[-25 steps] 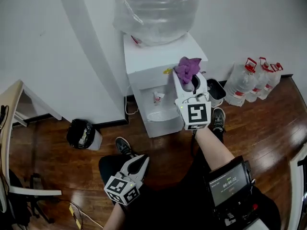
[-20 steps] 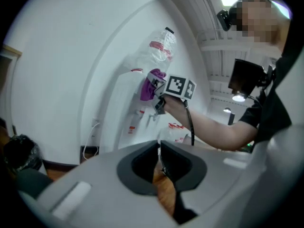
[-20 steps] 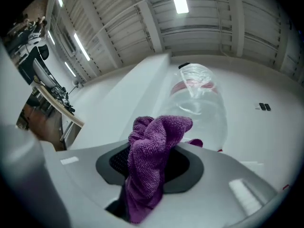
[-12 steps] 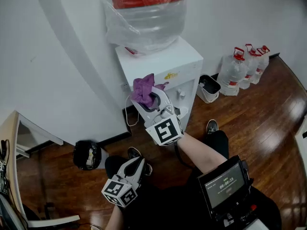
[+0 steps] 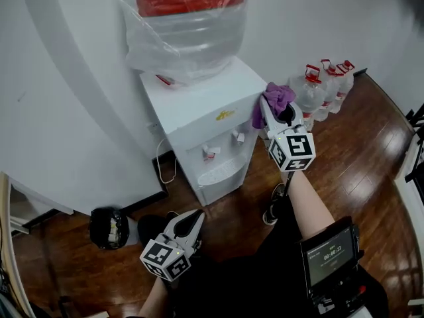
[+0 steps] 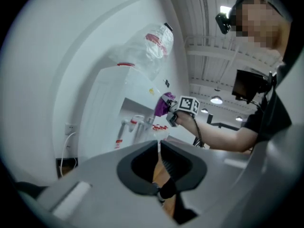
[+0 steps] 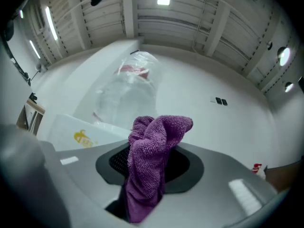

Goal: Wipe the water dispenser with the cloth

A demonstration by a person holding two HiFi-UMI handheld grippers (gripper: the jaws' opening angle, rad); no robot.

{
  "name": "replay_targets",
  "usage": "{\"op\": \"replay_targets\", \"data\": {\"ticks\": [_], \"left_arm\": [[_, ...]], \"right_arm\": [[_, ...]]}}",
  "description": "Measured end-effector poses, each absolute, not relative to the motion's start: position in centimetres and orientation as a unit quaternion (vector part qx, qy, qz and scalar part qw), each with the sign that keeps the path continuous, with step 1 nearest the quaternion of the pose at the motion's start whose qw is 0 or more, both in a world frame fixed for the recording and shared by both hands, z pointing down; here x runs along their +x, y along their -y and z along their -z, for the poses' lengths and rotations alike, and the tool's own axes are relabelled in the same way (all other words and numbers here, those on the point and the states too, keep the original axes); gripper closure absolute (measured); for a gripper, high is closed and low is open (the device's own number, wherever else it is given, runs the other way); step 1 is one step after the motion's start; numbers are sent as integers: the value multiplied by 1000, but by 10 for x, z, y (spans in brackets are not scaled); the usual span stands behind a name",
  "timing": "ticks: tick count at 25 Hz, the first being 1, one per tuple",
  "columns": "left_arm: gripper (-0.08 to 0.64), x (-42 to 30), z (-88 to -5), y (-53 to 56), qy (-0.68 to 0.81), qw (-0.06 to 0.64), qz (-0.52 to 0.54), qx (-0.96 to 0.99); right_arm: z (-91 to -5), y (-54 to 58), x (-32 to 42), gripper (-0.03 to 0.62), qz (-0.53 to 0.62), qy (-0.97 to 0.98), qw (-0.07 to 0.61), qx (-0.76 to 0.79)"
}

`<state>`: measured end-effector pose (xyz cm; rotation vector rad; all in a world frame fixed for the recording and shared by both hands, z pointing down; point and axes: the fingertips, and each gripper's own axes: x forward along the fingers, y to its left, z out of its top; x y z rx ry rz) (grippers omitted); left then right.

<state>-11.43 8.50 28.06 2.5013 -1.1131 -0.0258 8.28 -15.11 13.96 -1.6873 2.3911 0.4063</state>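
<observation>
1 arm (image 5: 306, 201) raised: R gripper (image 5: 273, 111) holds cloth (image 5: 278, 96) by dispenser (image 5: 199, 101).

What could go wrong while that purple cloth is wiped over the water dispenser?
1. The purple towelling cloth is bunched in the jaws of the right gripper, so the hard jaw tips might scrape the white box-shaped water dispenser.
2. A wipe across its front could press the small taps and spill water.
3. A shove near the top might jostle the large clear plastic-wrapped water bottle.
</observation>
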Motion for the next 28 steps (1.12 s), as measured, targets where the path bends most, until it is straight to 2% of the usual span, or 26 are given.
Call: {"op": "replay_targets", "data": {"ticks": [4,9,12,17,22,25,28], "left_arm": [[522,-104,-280,-80,388,200,17,900],[522,-104,-282,-86,395,200,16,896],[522,-112,-284,-95,404,199,14,893],[522,-134,-273,-98,434,196,17,879],[522,-135,-274,-103,435,197,17,879],[522,-133,-277,-104,428,203,18,881],[522,-131,-282,-104,421,208,17,883]], "right_arm": [[-155,145,61,440,-122,-825,86,-545],[-145,79,-55,439,-208,-875,96,-426],[-151,29,-137,440,-248,-911,23,-329],[-95,10,-204,440,-238,-936,3,-258],[-95,89,-167,446,-209,-915,-133,-318],[-97,138,-94,446,-150,-897,-156,-386],[-102,189,-7,446,-94,-868,-146,-466]]}}
